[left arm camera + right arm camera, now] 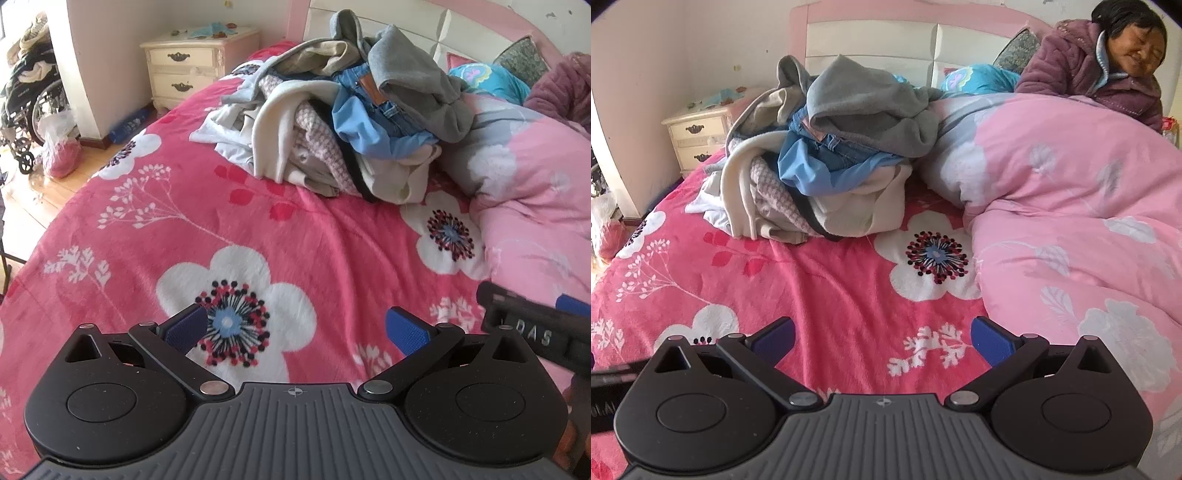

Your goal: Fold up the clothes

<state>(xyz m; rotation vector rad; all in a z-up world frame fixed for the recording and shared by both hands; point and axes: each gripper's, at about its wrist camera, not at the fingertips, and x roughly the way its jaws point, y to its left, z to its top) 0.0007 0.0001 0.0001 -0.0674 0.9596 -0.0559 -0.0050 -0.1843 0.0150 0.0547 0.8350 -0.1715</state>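
I see one heap of clothes [332,110] at the far middle of the bed [184,229], garments too tangled to count. My left gripper [295,330] and right gripper [882,339] both gape wide, empty.

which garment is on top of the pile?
The grey sweatshirt, draped over the clothes pile. Jeans and a light blue garment poke out beneath it; the cream one hangs down the left side.
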